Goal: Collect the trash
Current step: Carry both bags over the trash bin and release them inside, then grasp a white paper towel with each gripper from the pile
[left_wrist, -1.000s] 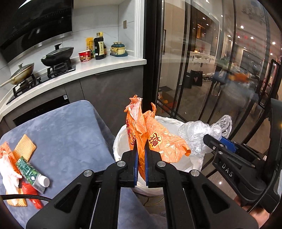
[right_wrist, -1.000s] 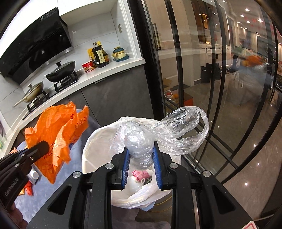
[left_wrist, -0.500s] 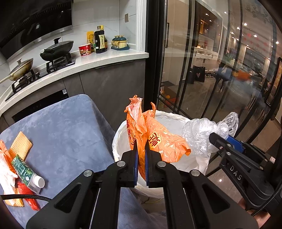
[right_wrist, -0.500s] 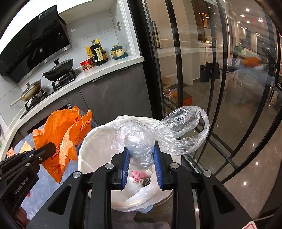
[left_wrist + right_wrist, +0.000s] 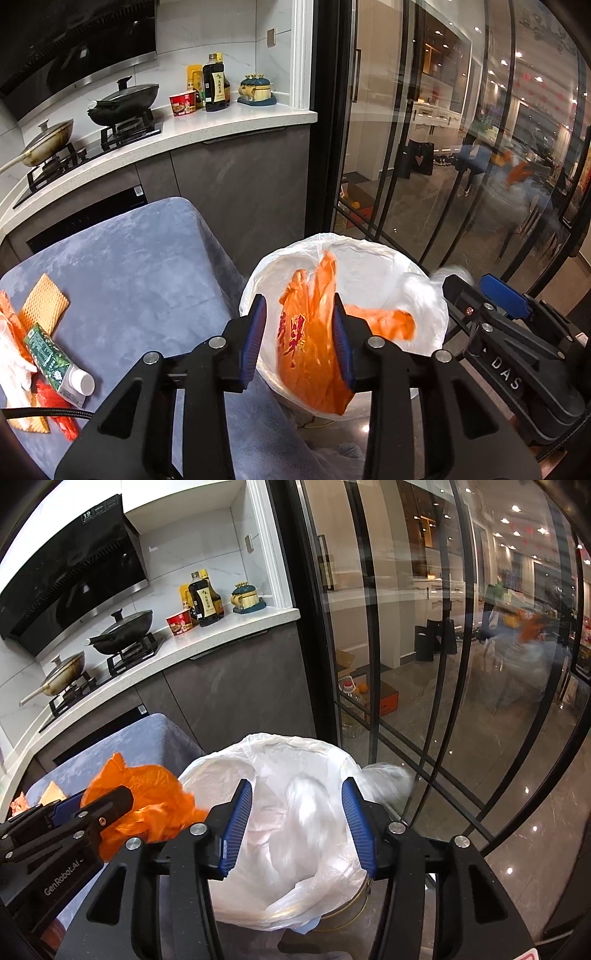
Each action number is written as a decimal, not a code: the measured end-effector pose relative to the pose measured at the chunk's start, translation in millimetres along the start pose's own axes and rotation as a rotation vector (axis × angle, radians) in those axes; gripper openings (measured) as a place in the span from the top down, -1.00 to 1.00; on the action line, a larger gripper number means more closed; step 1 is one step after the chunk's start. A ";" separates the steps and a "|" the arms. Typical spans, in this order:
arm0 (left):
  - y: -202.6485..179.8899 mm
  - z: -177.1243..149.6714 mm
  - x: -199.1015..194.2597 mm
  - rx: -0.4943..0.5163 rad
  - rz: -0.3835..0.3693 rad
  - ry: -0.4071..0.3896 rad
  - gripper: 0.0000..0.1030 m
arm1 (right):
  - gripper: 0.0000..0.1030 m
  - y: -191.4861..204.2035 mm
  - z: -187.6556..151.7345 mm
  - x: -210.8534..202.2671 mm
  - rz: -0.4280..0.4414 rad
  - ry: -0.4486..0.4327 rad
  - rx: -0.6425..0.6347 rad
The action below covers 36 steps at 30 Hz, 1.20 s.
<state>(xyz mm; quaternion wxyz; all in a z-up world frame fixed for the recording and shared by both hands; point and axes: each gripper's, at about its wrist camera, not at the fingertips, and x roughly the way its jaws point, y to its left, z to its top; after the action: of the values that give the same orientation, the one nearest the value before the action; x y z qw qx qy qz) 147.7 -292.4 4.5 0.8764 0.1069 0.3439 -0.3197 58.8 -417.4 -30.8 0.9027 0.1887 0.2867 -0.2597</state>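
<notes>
Both hand-held grippers' jaws just opened; orange bag [image 5: 314,354] over lined bin [image 5: 369,251].

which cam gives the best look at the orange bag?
Left wrist: the orange bag fills the centre, blurred, printed side visible, between that gripper's open fingers over the lined bin. Right wrist shows only a crumpled part at its left edge, behind the left gripper.

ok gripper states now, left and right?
Left gripper: open, jaws just opened, crumpled orange plastic bag dropping between them.
Right gripper: open, jaws just opened, clear plastic bag released.
</notes>
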 end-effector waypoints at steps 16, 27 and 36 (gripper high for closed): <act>24.7 -5.3 -20.4 -0.027 0.051 -0.037 0.05 | -0.08 23.6 5.6 -19.0 0.047 -0.033 -0.018; 79.4 -24.4 -54.0 -0.105 0.141 -0.059 -0.18 | -0.13 78.3 -4.7 -40.5 0.148 -0.036 -0.083; 140.3 -50.3 -84.0 -0.192 0.255 -0.065 -0.35 | -0.14 137.8 -25.1 -49.9 0.234 0.007 -0.172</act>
<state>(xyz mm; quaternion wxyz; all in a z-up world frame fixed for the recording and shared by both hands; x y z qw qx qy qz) 162.8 -122.6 19.1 0.9266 0.0550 0.3282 -0.1749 92.8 -277.7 7.2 0.9385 0.1437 0.2872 -0.1265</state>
